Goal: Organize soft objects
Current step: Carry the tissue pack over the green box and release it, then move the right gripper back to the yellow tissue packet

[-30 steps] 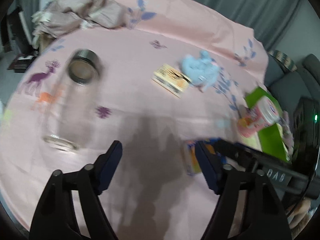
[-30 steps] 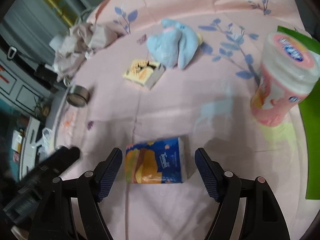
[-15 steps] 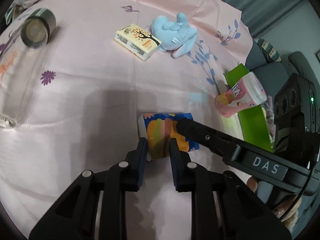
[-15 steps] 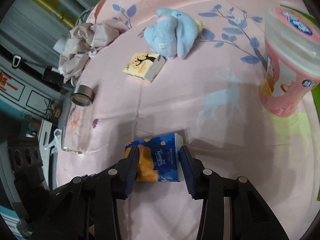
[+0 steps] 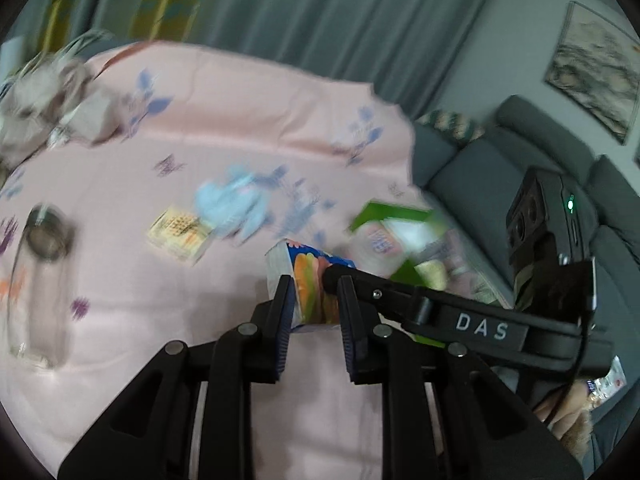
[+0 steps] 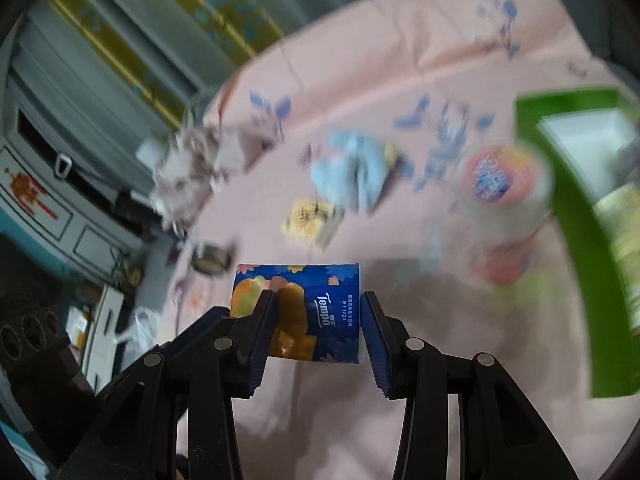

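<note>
Tissue pack: blue soft pack (image 6: 298, 312) with orange fruit print and white "Tempo" lettering; sits at 6 o'clock of the right wrist view, just below centre, clear of the cloth beneath it and gripped from two directions.
Right gripper: (image 6: 316, 334) clenched on the tissue pack, one finger pressed against each short end, the pack lying crosswise between them.
Left gripper: (image 5: 314, 312) clenched on the same tissue pack (image 5: 308, 284), pinching one end of it; pads narrow, the pack squeezed between them. In the left wrist view the right gripper's black arm marked "DAS" reaches in from 3 o'clock to the same pack.
Tablecloth: pink cloth (image 5: 240, 128) with blue leaf and purple flower prints, covering the table; heavy motion blur in both views.
Plush toy: light blue soft toy (image 6: 352, 170) lying at 12 o'clock from the pack in the right view, well apart from it.
Small box: yellow-and-white box (image 6: 310, 222) just beside the plush toy, between toy and pack.
Pink canister: round pink-and-white tub (image 6: 502, 184) at 2 o'clock, upright, blurred.
Green tray: bright green bin (image 6: 576, 216) at 3 o'clock, touching or just behind the canister; cannot tell which.
Crumpled cloth: beige fabric heap (image 5: 48, 104) at 10 o'clock on the far table edge.
Glass jar: clear jar with metal rim (image 5: 40, 272) lying on its side at 9 o'clock in the left view.
Background: grey curtain, grey sofa (image 5: 500, 152) at 2 o'clock.
</note>
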